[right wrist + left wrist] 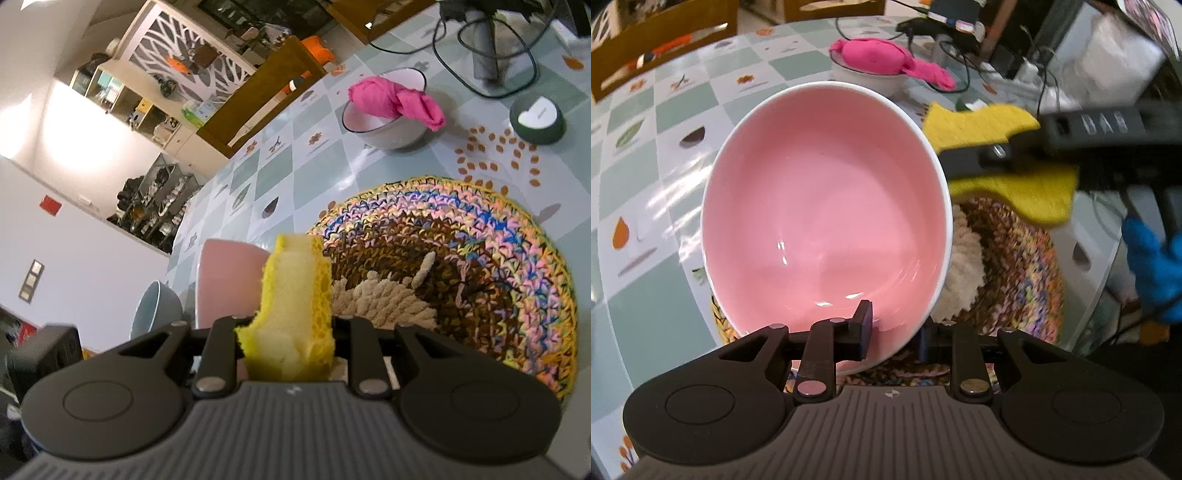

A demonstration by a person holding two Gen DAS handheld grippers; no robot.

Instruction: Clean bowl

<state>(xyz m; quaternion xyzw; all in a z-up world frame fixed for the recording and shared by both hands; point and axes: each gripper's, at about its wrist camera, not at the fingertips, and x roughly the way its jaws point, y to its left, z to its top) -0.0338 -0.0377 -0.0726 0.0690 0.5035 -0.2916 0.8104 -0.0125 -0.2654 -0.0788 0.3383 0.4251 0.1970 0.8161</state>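
1. Holding the pink bowl (827, 206) tilted over the crocheted mat (480, 266) with my left gripper (894, 328), I judge the step in hand to be the wipe itself or setting the bowl down after it; I cannot tell which, since the inside already looks clean and glossy

2. To do it well I would keep the bowl's mouth turned toward the sponge (295, 306), bring the sponge over the right rim and sweep round the inner wall down to the bottom, pressing lightly so the bowl does not twist out of the left jaws

3. Left fingers (862, 328): narrow and easing apart right now, one inside the near rim and the other outside the wall, with the bowl's wall between them; the hold is loosening, so I would firm it up or rest the bowl on the mat before scrubbing

4. Right gripper (291, 332): clamped tight on the yellow sponge, which is squeezed at the waist and sticks out past the tips; in the left wrist view it sits just right of the bowl, apart from the rim, not yet touching the pink surface

5. A white bowl (384, 118) with a pink cloth (395, 99) stands far back on the table (665, 177), well apart from the work
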